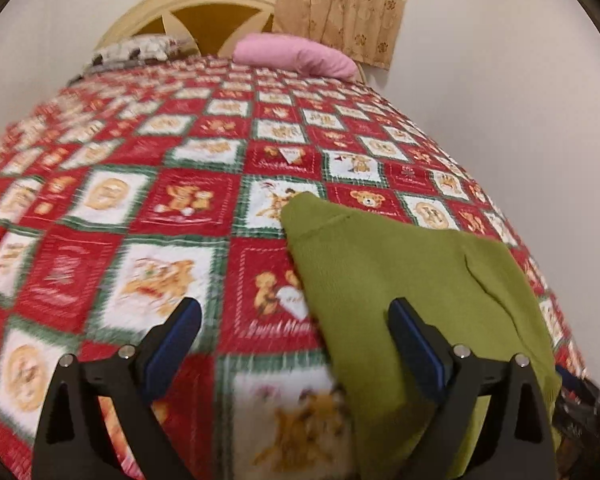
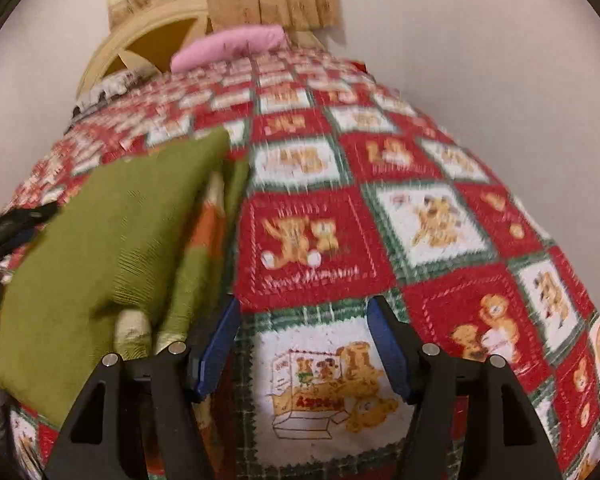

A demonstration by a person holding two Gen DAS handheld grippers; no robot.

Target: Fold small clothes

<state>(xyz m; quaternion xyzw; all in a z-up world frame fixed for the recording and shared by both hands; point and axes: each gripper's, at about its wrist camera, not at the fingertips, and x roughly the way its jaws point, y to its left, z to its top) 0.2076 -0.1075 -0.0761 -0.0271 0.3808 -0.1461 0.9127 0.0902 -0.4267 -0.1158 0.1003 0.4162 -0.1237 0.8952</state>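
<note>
A small olive-green garment point(image 1: 404, 280) lies on the red, white and green teddy-bear quilt point(image 1: 172, 200). In the left wrist view it is at the lower right, and my left gripper point(image 1: 296, 312) is open and empty, its right finger point(image 1: 414, 336) over the garment's left part. In the right wrist view the garment point(image 2: 100, 240) is at the left, folded over with an orange-patterned layer showing. My right gripper point(image 2: 304, 320) is open and empty over the quilt point(image 2: 420, 220), just right of the garment. The left gripper's black tip point(image 2: 16, 220) shows at the far left edge.
A pink pillow point(image 1: 296, 56) and a patterned pillow point(image 1: 140, 50) lie at the head of the bed by a cream headboard point(image 1: 188, 8). A beige curtain point(image 1: 340, 4) hangs behind. White walls flank the bed.
</note>
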